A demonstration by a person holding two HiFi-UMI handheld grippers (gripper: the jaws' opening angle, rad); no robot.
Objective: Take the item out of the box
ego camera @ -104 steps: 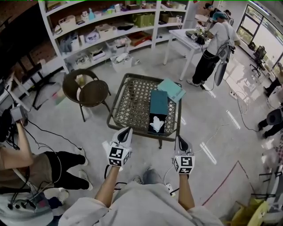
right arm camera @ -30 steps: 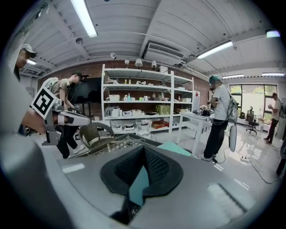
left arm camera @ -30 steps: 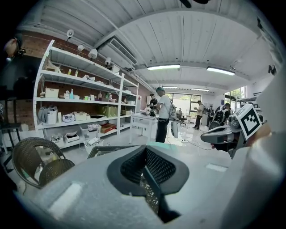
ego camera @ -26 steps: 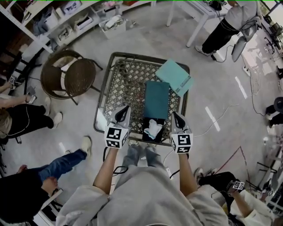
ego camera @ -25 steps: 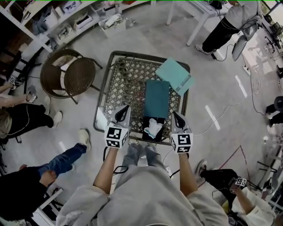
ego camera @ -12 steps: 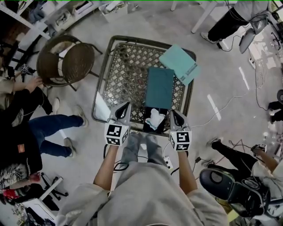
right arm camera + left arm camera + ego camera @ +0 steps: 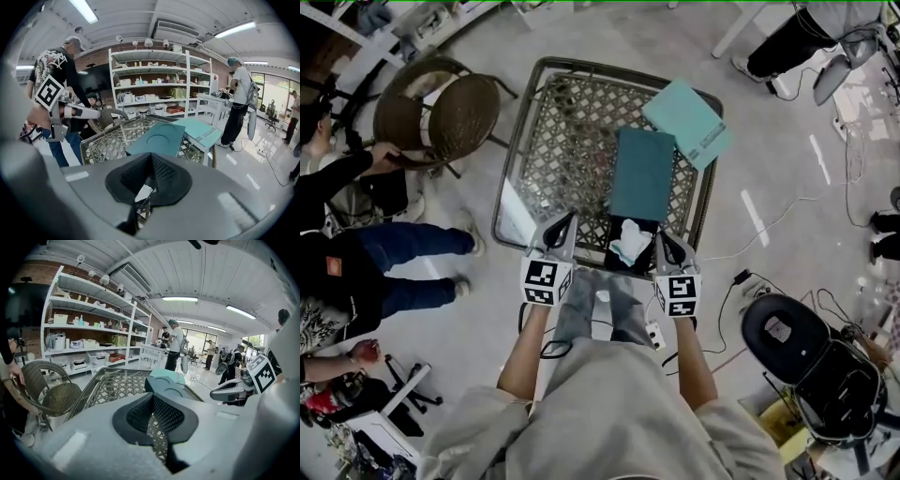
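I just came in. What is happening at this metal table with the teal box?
A person stands at the lattice metal table with a gripper in each hand. The left gripper and the right gripper are on either side of the near, open end of the dark teal box, where a crumpled white item shows. Both grippers have their jaws together and hold nothing, so the item is not yet taken out. A lighter teal flat piece lies at the table's far right corner.

A brown round wicker chair [image 7: 441,112] stands well to the left of the left gripper [image 7: 567,218]. A grey metal lattice table [image 7: 562,141] spreads ahead of it. A black swivel chair [image 7: 787,330] sits to the right of the right gripper [image 7: 661,240].
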